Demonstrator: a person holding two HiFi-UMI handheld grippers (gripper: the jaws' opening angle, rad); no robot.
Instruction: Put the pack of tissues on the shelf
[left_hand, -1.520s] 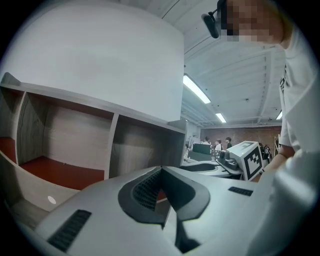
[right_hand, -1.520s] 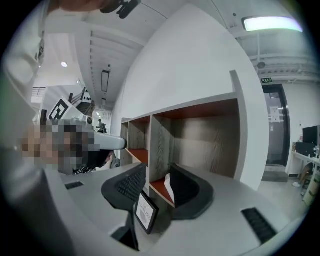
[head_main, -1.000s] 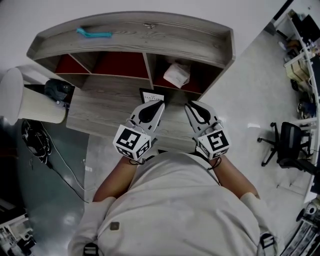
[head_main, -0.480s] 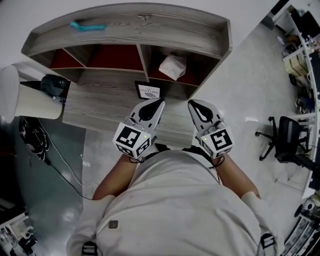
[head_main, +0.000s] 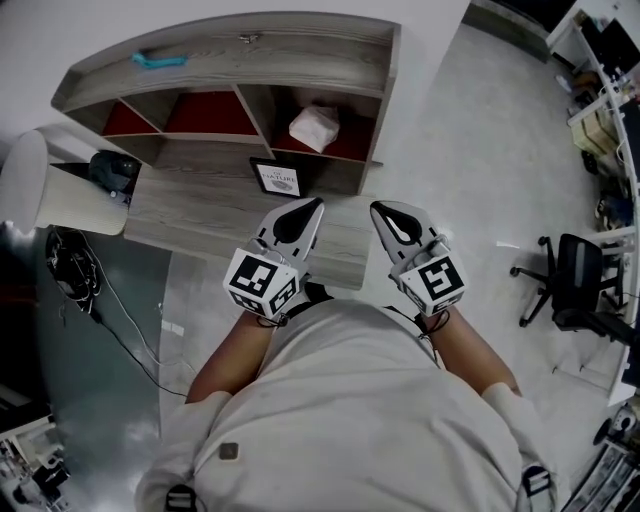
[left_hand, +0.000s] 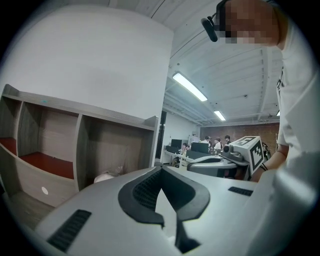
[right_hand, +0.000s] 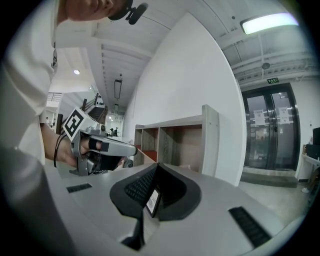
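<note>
Currently: shelf stocked, both grippers held apart from it.
I see the left gripper and right gripper each pressed together on nothing, near the desk front edge; the pack of tissues lies in the shelf's rightmost compartment.

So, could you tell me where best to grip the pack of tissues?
Probably come level through the open front of the shelf and pinch the pack of tissues across its near end: it is closed in above and beside.
</note>
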